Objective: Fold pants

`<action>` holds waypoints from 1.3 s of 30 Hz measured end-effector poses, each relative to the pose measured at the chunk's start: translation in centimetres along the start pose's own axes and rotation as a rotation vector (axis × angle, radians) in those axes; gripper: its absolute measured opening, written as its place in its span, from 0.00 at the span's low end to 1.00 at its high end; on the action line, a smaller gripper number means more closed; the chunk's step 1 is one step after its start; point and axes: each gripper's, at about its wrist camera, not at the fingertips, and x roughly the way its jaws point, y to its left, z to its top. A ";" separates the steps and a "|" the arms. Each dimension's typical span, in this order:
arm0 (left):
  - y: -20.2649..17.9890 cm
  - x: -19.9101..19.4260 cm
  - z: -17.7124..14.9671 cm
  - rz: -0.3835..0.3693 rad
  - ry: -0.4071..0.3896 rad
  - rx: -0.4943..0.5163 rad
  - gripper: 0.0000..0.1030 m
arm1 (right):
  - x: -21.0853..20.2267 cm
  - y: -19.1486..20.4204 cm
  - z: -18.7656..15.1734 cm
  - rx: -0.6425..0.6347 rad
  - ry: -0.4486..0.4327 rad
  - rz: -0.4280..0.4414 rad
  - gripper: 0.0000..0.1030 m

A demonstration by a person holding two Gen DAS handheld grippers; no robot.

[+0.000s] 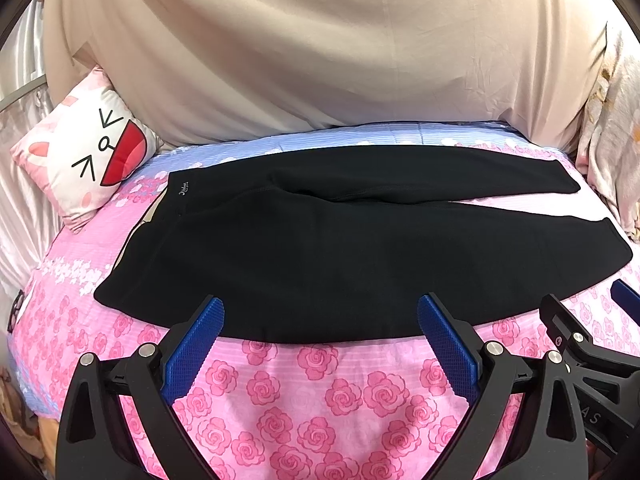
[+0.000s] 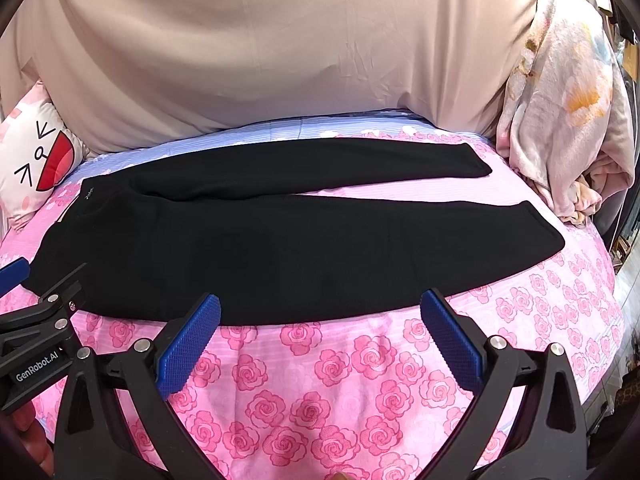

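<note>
Black pants [image 1: 340,248] lie flat on a pink rose-print bed sheet [image 1: 320,392], waistband to the left, two legs stretched to the right with a narrow gap between them. They also show in the right wrist view [image 2: 300,240]. My left gripper [image 1: 320,312] is open and empty, its blue pads [image 1: 196,344] just at the pants' near edge. My right gripper [image 2: 320,308] is open and empty at the same near edge, further right. Each gripper shows at the edge of the other's view.
A cat-face pillow [image 1: 92,152] lies at the back left. A beige sheet [image 1: 320,48] hangs behind the bed. A crumpled floral blanket [image 2: 560,112] is piled at the right end.
</note>
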 end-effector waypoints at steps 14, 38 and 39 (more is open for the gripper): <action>-0.1 -0.1 -0.1 0.001 -0.001 -0.001 0.93 | 0.1 -0.4 -0.2 0.004 0.001 0.002 0.95; -0.2 0.1 -0.1 0.001 0.003 0.003 0.93 | 0.2 -0.5 -0.4 0.003 0.003 0.002 0.95; -0.2 0.1 -0.1 0.000 0.004 0.002 0.93 | 0.2 -0.5 -0.4 0.004 0.003 0.002 0.95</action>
